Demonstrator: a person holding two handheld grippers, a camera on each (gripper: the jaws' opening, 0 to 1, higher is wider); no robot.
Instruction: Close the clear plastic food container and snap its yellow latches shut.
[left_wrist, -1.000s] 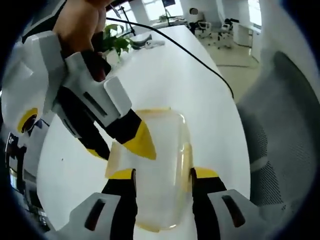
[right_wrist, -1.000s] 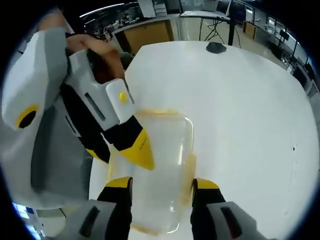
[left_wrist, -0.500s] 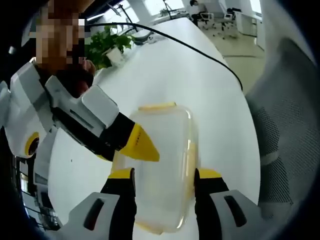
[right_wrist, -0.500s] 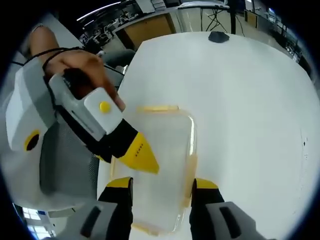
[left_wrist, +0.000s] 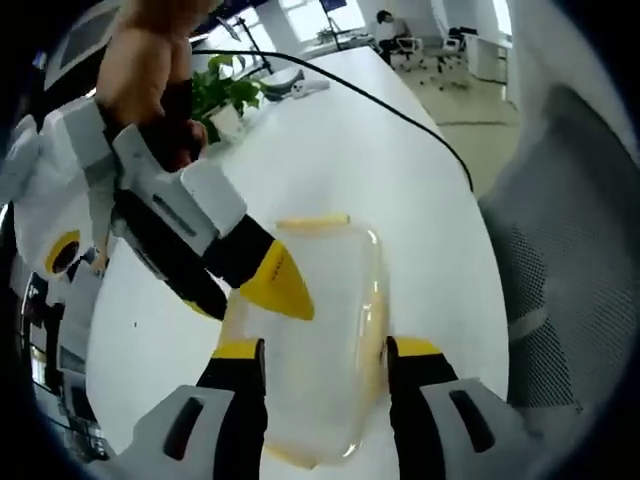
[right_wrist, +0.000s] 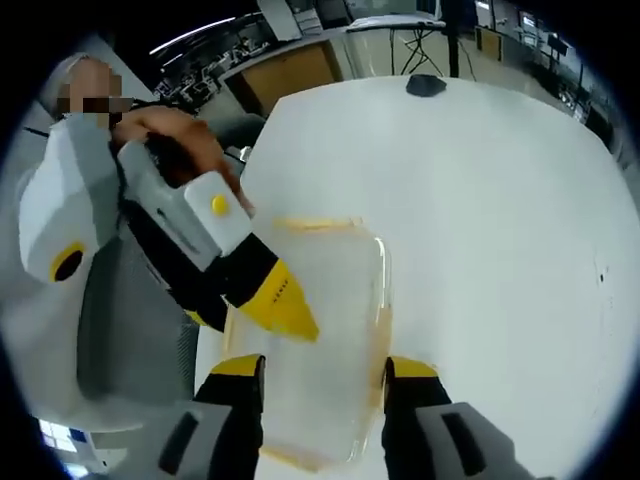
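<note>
The clear plastic container (left_wrist: 310, 330) (right_wrist: 315, 330) lies flat on the white table with its lid on top. A yellow latch (left_wrist: 312, 219) (right_wrist: 310, 225) runs along its far end, another down its right side (left_wrist: 374, 312). My left gripper (left_wrist: 325, 352) is open, a yellow-tipped jaw on each side of the container's near end. My right gripper (right_wrist: 325, 368) is also open and straddles the near end the same way. The right gripper's fingertip (left_wrist: 275, 290) reaches in over the container's left edge; so does the left gripper's fingertip (right_wrist: 275, 300). Whether any jaw touches the plastic is unclear.
The white table (left_wrist: 350, 150) (right_wrist: 480, 200) has a black cable (left_wrist: 400, 115) across it and a potted plant (left_wrist: 225, 95) at the far end. A grey mesh chair (left_wrist: 570, 300) (right_wrist: 130, 330) stands close by. A dark small object (right_wrist: 425, 85) lies far off.
Both views swayed with the hands and came back. The container stays between the jaws, and each other gripper's tip stays over its left edge.
</note>
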